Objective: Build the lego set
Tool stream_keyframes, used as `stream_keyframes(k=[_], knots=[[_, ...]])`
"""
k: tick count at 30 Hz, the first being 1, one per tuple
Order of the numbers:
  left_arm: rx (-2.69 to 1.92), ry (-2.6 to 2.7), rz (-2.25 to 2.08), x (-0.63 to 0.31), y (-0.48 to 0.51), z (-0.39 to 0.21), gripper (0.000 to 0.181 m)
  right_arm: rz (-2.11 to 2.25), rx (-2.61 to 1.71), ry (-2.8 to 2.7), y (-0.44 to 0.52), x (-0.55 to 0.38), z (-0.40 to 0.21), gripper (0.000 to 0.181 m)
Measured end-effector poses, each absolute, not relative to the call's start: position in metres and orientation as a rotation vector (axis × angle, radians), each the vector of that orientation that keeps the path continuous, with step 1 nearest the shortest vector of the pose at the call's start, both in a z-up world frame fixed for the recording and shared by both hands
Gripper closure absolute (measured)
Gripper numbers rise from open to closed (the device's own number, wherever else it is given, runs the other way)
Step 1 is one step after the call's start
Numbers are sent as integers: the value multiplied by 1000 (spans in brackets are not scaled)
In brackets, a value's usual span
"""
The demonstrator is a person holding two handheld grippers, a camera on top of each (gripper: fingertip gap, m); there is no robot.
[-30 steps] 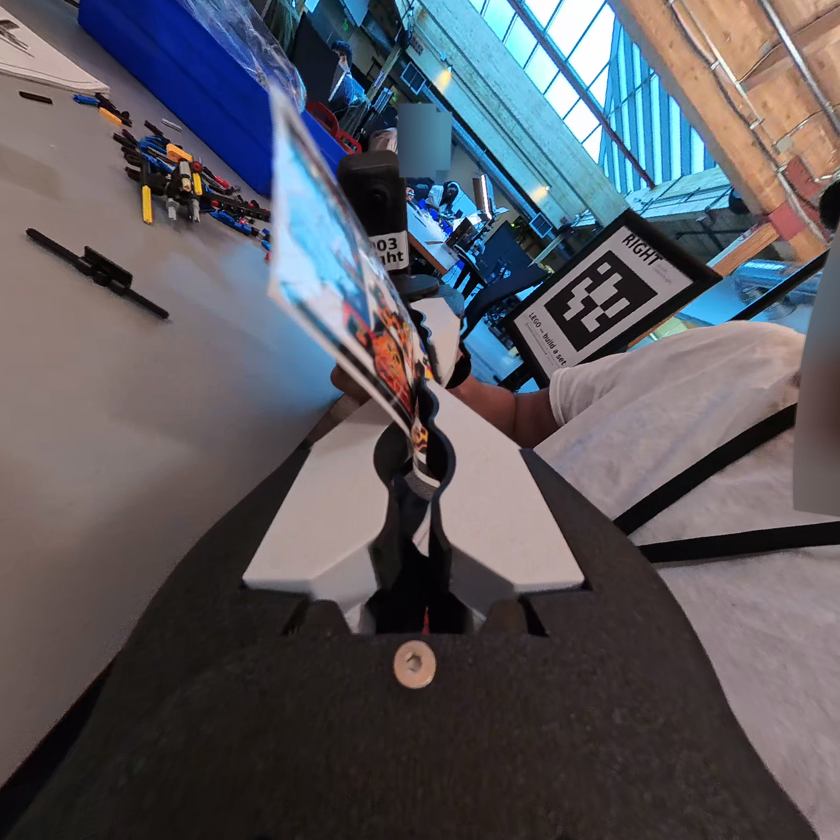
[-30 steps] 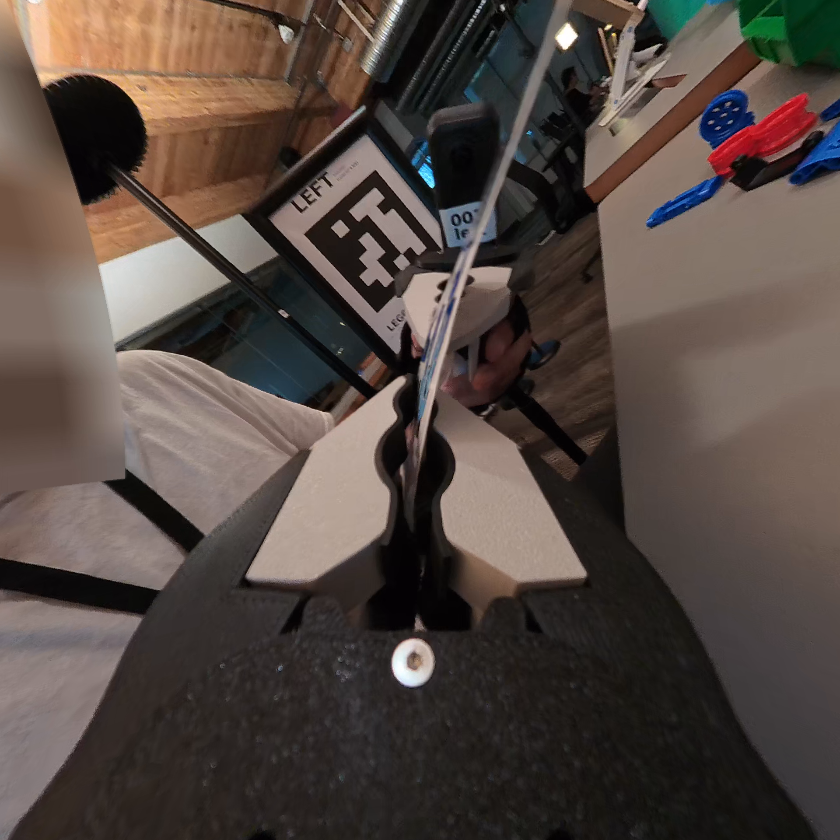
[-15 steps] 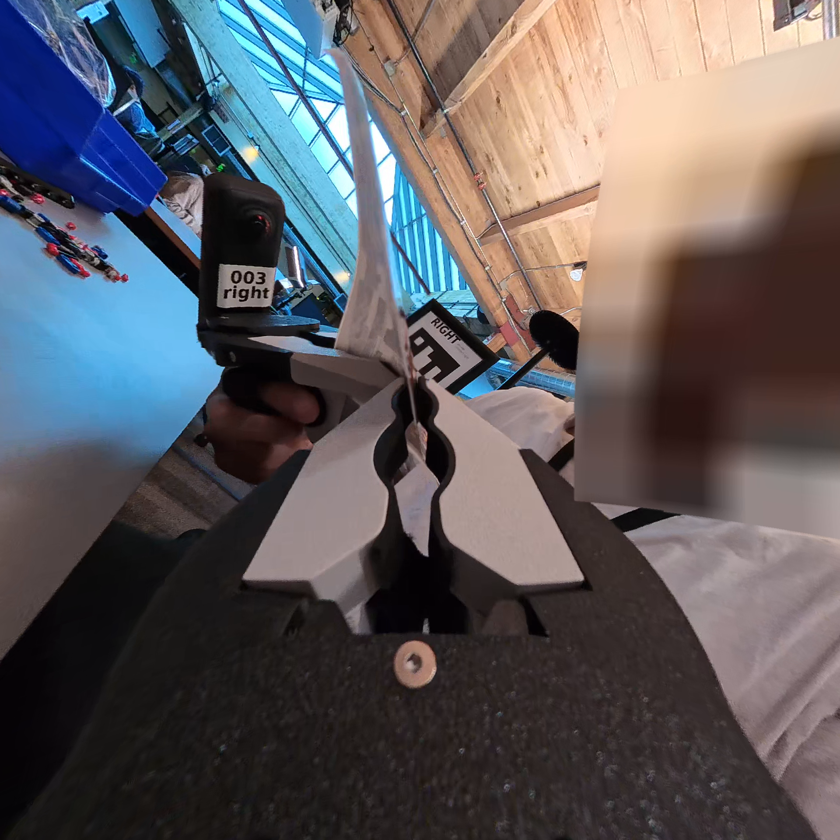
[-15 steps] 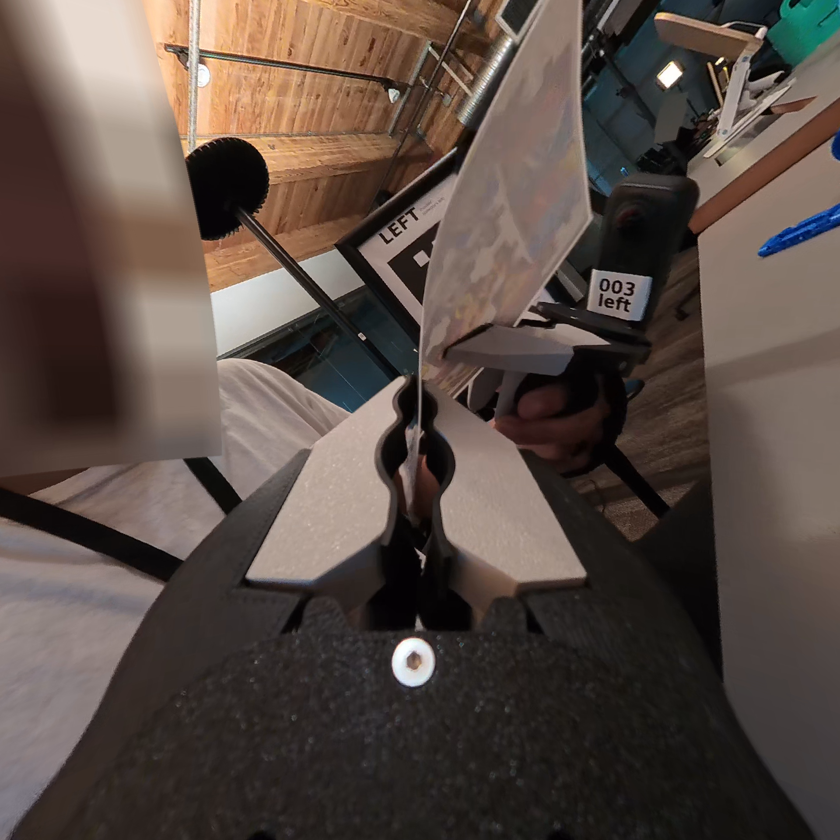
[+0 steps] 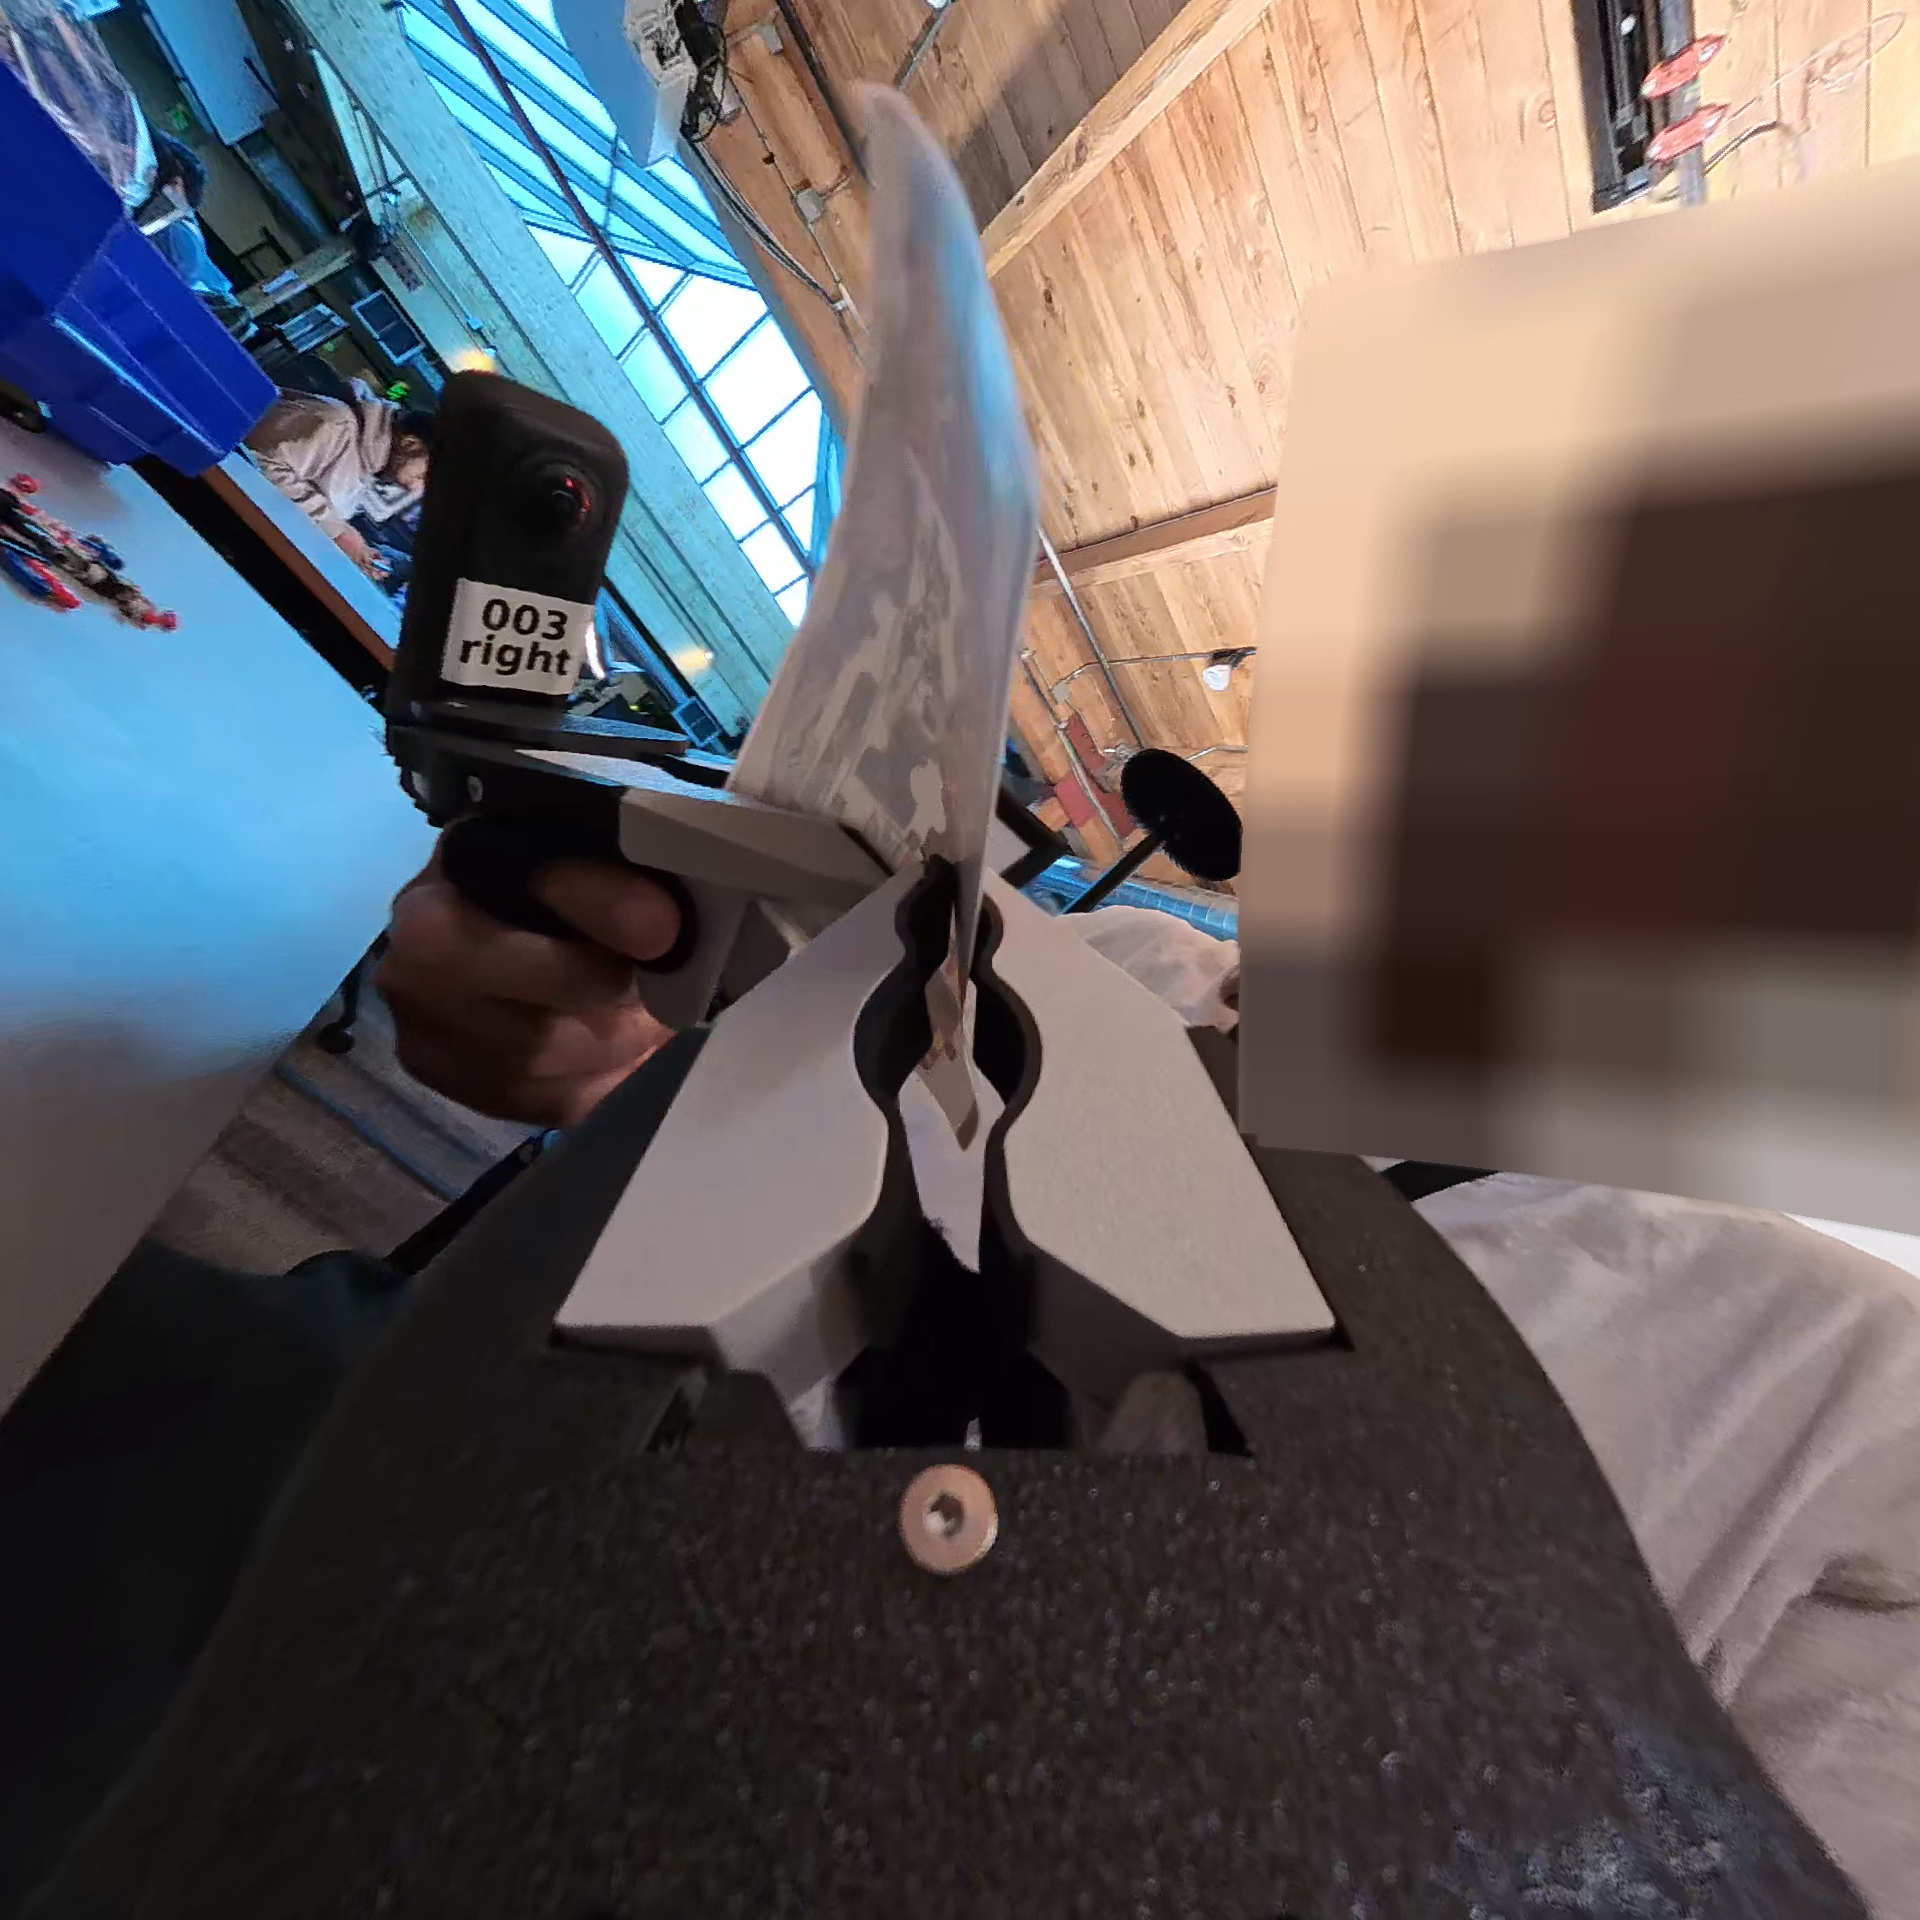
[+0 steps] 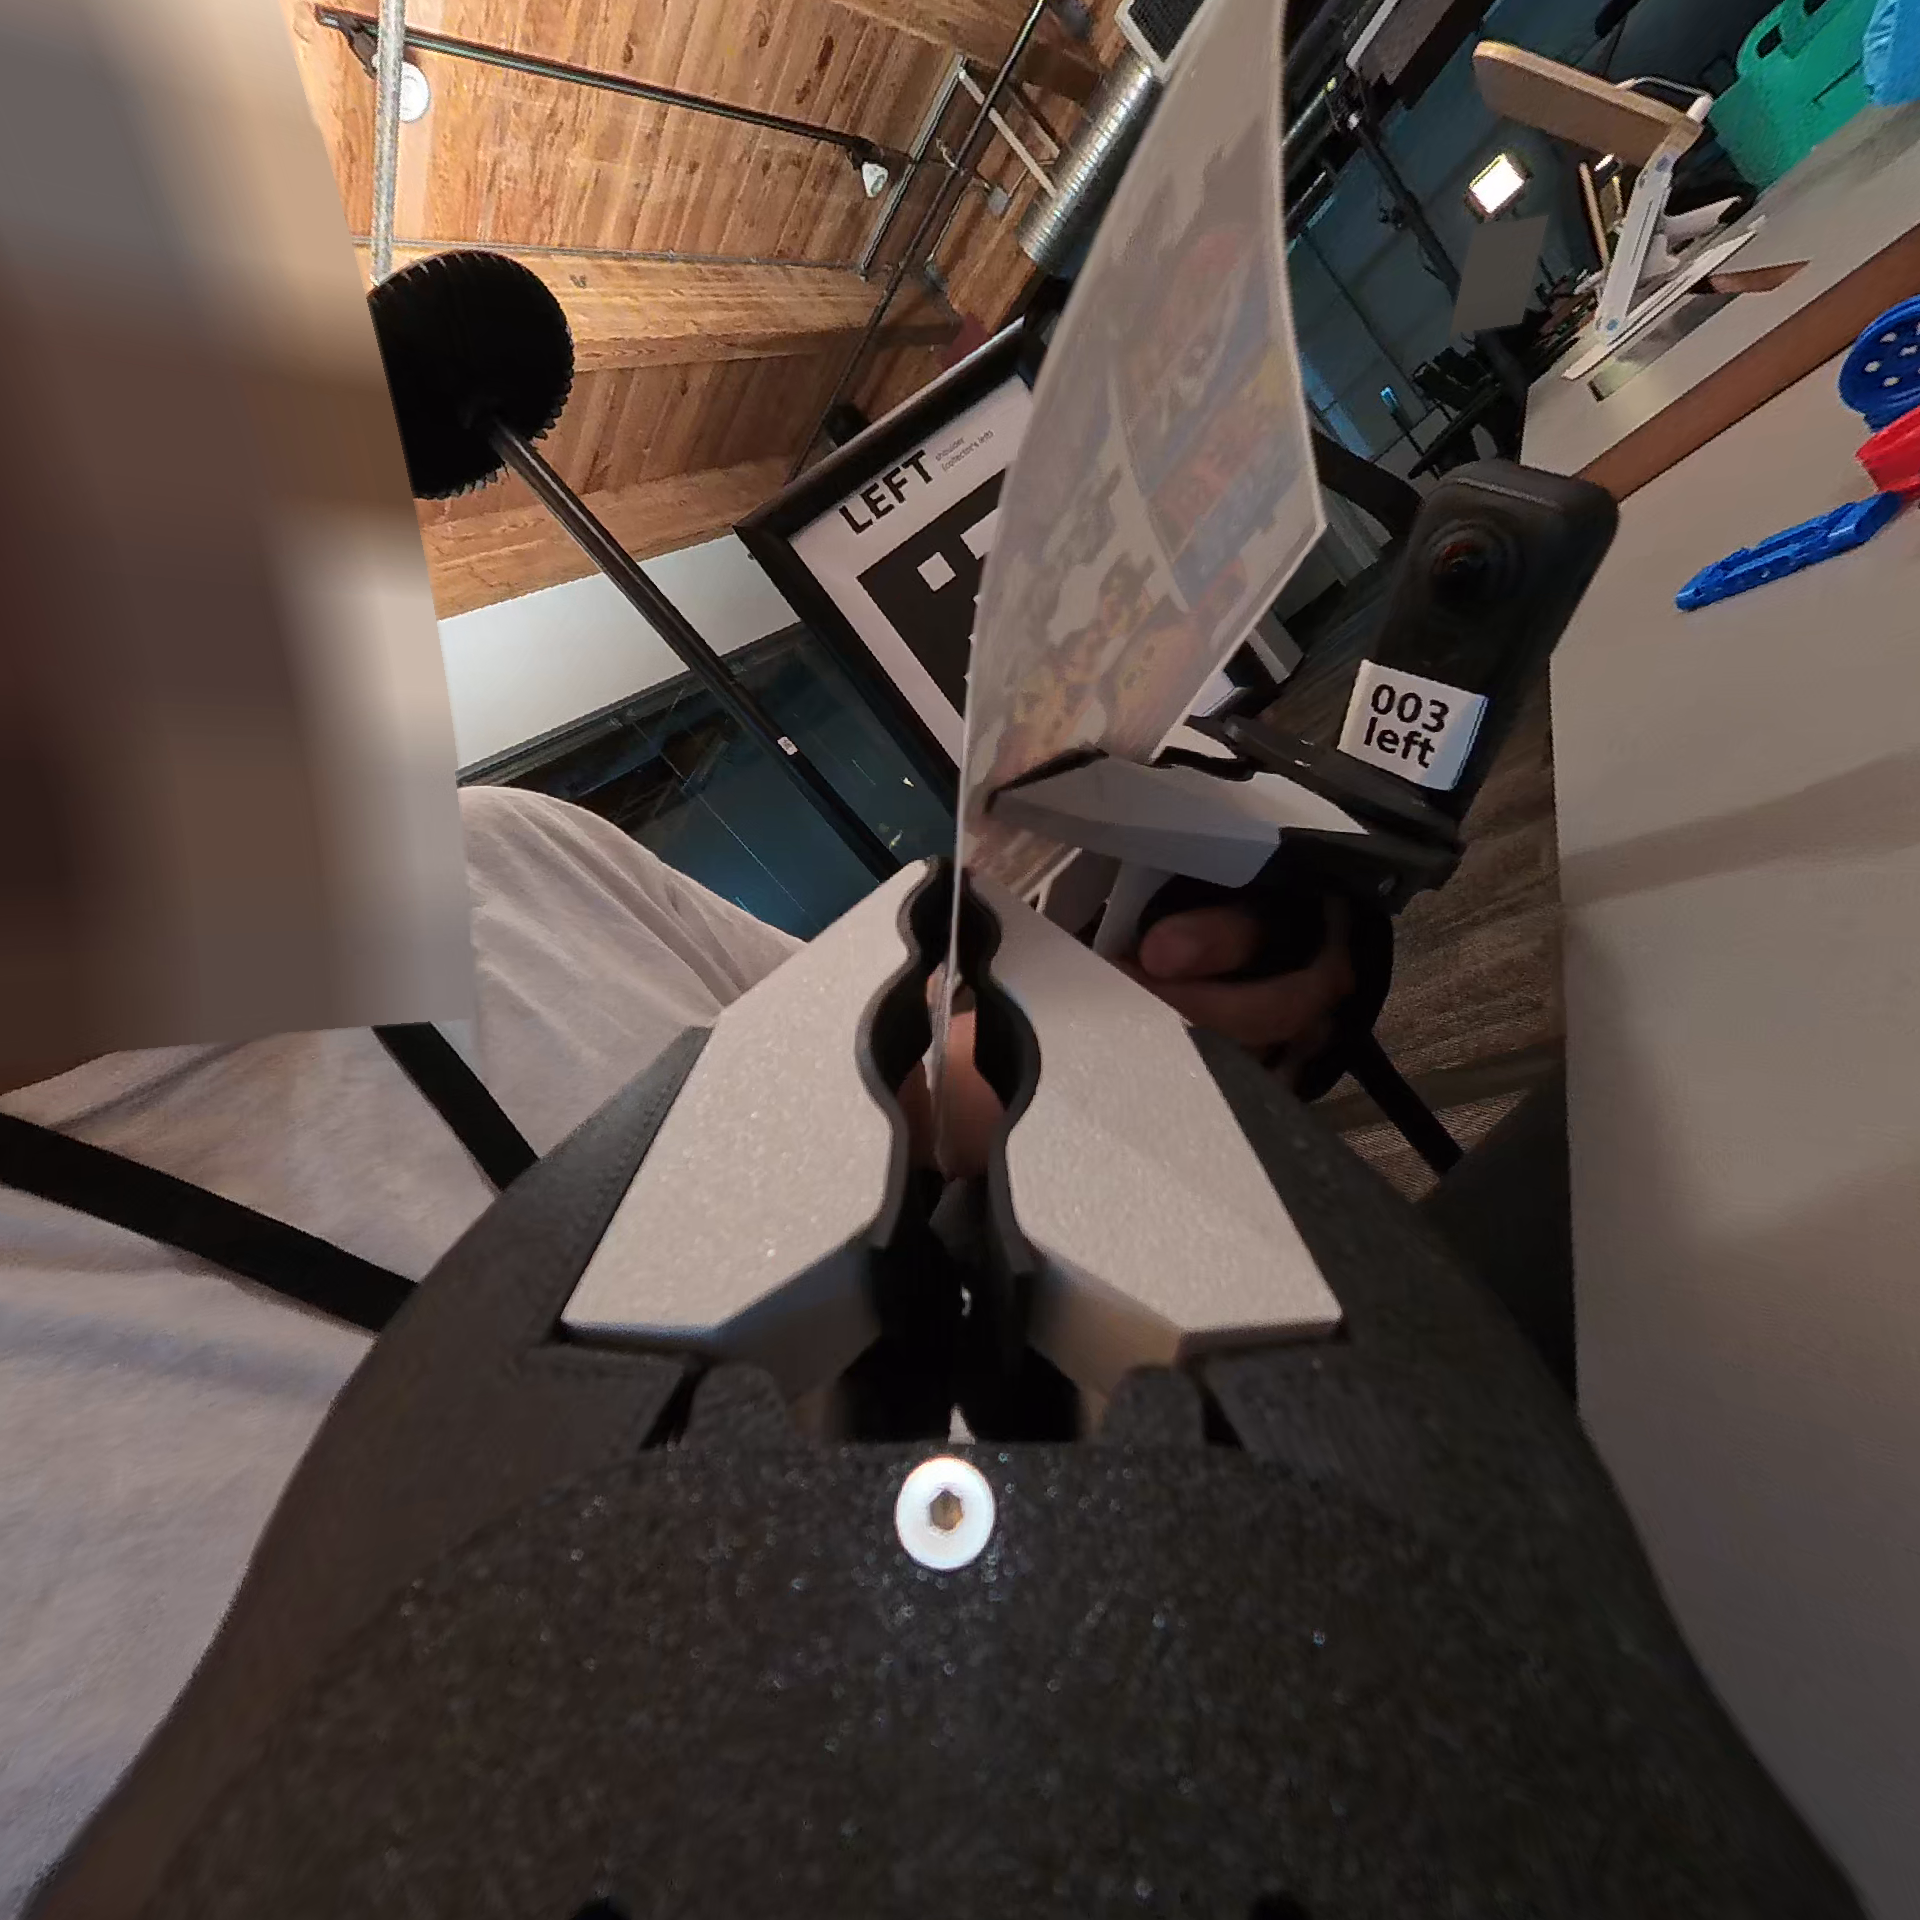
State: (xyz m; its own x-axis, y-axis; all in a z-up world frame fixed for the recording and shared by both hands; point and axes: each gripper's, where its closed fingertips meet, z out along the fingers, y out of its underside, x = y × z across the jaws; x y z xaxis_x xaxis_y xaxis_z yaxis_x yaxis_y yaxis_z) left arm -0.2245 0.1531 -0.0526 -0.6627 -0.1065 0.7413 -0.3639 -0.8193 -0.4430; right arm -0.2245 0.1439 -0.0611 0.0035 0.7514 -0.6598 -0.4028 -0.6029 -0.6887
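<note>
Left wrist view shows the pale grey worktop [image 5: 156, 831] off to my left, with the small scattered red, blue and black lego pieces [image 5: 73, 566] lying well apart from both my hands. Between my grippers stands the thin glossy printed sheet of colourful pictures [image 5: 914, 582], upright and bowed at its top. My left gripper [image 5: 951, 935] is clamped on its lower corner, and my right gripper [image 6: 951, 914] is pinched together on the same bottom edge just beside it.

The risk, as I judge it, is tearing or creasing: both grips sit close together on one edge, so any pull apart or twist loads the thin paper. The free top could also flop over and hide the pictures.

A second ago the sheet leaned over the worktop with the lego pieces close in view; now both grippers have tipped upward and it stands against the wooden ceiling.
</note>
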Motion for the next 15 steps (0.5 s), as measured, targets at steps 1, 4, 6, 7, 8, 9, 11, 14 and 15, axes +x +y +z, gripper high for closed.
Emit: stream_keyframes(k=[1,4,6,7,8,9,11,14,15], knots=[[1246,-897,2591,-224,154,-55,181,1734,-1434,-371,145,-223,-61,181],[1313,-951,2590,-223,158,-59,181,1738,-1440,-344,147,-220,-60,174],[1342,-978,2585,-223,158,-60,181,1730,-1463,-342,149,-221,-62,173],[1356,-992,2579,-223,157,-61,181,1717,-1478,-340,150,-222,-64,174],[1370,-1008,2573,-222,157,-63,181,1705,-1496,-336,151,-222,-66,175],[1384,-1022,2568,-221,156,-64,181,1695,-1508,-326,153,-222,-68,176],[1407,-1040,2562,-220,156,-66,181,1687,-1534,-317,154,-221,-71,181],[1425,-1053,2558,-220,158,-68,181,1667,-1549,-324,155,-220,-74,181],[1423,-1046,2560,-220,158,-68,181,1671,-1547,-331,154,-221,-74,181]])
